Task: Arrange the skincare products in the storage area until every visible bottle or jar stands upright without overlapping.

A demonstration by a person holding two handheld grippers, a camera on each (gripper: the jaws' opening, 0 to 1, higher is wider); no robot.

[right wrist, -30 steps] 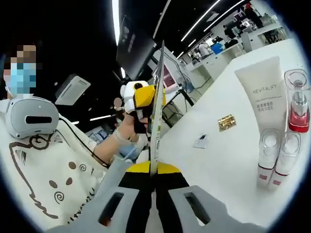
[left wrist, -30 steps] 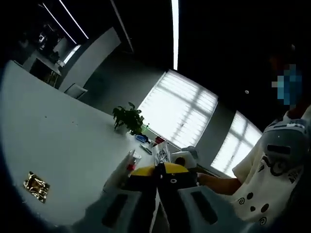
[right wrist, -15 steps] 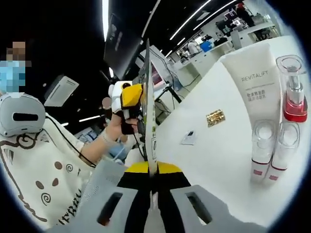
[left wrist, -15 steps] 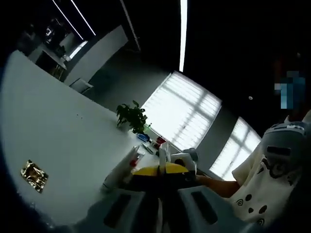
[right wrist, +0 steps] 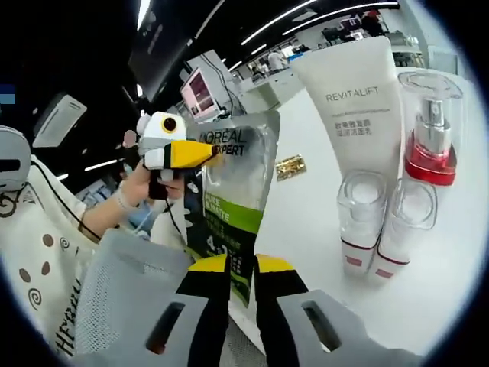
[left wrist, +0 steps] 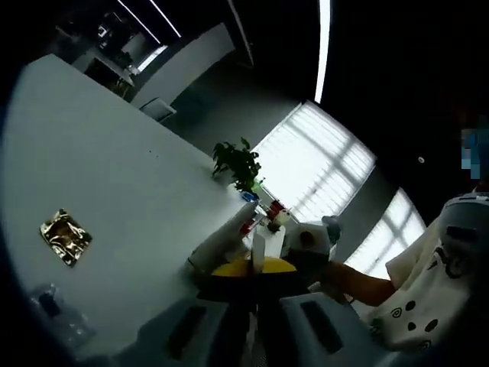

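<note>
A grey-green L'Oreal sachet (right wrist: 233, 202) stands between the jaws of my right gripper (right wrist: 231, 264), which is shut on its lower edge. My left gripper (right wrist: 191, 153), held by a hand, meets the sachet's upper left corner. In the left gripper view the sachet (left wrist: 257, 248) shows edge-on, rising from my left gripper (left wrist: 254, 269), whose jaws are shut on it. On the white table (right wrist: 458, 275) stand a white Revitalift tube (right wrist: 355, 99), a red-based pump bottle (right wrist: 429, 130) and two small clear-capped bottles (right wrist: 359, 218) (right wrist: 405, 225).
A gold sachet (left wrist: 66, 237) and a small clear packet (left wrist: 53, 306) lie on the table near the left gripper. The gold sachet (right wrist: 290, 166) sits behind the pouch. A potted plant (left wrist: 238, 163) stands at the far table edge. A person in a white shirt (left wrist: 435, 290) is close.
The sachet has turned from edge-on to face-on in the right gripper view. Both cameras shifted; the tube and bottles now look nearer and more central.
</note>
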